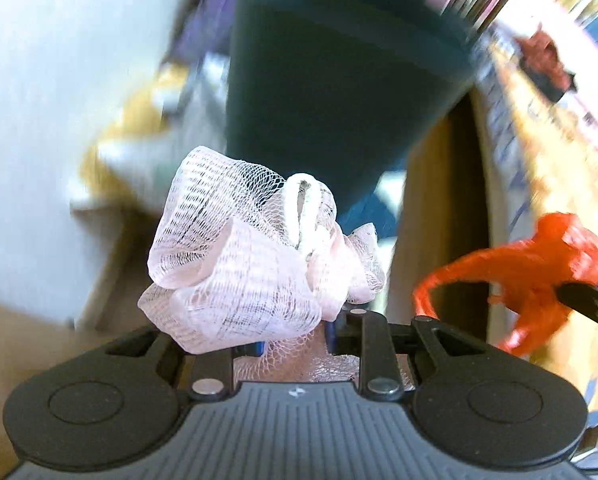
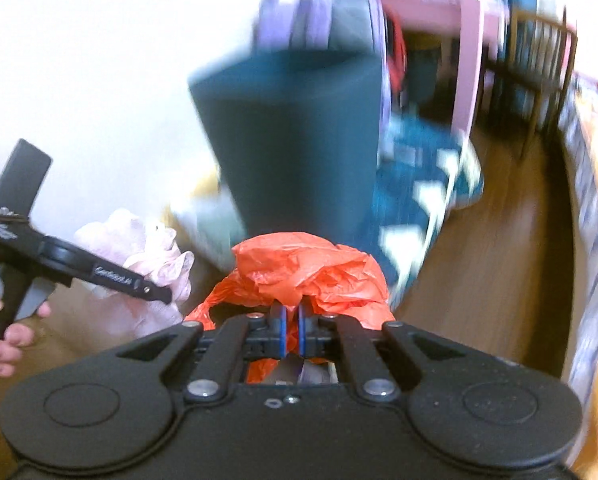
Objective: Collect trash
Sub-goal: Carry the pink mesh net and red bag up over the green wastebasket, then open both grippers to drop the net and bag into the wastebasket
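Note:
My left gripper (image 1: 295, 332) is shut on a crumpled pale pink mesh net (image 1: 243, 264), which bulges out above the jaws. My right gripper (image 2: 292, 332) is shut on a crumpled orange plastic bag (image 2: 307, 272). Both are held in the air close in front of a tall dark teal trash bin (image 1: 339, 80), which also shows in the right wrist view (image 2: 295, 136). The orange bag (image 1: 539, 276) shows at the right of the left wrist view. The pink net (image 2: 147, 256) and the left gripper show at the left of the right wrist view.
A white wall (image 2: 99, 60) stands left of the bin. A wooden floor (image 2: 499, 248) runs to the right, with a blue patterned thing (image 2: 423, 168) beside the bin and a pink table leg (image 2: 469, 60) behind. The background is motion-blurred.

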Action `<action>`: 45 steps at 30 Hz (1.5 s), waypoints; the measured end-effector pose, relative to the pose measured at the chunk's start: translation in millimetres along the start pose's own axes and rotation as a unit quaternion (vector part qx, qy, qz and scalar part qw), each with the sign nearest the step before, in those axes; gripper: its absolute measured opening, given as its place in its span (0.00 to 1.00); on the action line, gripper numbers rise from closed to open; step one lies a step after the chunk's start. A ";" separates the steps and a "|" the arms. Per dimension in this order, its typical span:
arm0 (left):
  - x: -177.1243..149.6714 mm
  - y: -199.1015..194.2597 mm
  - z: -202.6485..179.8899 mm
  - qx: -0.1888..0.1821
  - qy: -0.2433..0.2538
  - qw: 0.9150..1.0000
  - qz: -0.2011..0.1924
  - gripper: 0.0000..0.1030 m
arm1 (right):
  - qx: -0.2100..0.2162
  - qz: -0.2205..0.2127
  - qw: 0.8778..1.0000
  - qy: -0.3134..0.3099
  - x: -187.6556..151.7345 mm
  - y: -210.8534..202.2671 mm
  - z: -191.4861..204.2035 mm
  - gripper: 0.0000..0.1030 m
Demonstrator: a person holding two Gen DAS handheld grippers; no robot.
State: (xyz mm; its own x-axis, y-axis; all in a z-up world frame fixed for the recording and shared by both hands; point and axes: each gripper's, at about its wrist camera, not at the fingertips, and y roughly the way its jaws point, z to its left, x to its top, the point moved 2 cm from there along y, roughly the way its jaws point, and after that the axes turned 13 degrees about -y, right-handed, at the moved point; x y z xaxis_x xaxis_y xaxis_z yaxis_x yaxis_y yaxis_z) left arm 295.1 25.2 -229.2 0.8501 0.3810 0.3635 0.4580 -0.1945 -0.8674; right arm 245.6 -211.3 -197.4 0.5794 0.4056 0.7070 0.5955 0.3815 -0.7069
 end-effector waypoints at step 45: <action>205.6 68.7 -91.3 0.020 0.057 0.998 0.025 0.59 | 0.004 0.077 0.988 -0.131 190.6 125.3 -20.4 0.27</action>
State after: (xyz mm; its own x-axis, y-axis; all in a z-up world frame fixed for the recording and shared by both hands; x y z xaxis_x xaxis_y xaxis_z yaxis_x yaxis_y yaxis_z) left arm 525.1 7.6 -183.0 0.8962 0.2670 0.3543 0.4062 -0.1728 -0.8973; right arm 442.0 -103.1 -150.8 0.4982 0.6594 0.5630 0.5074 0.3047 -0.8060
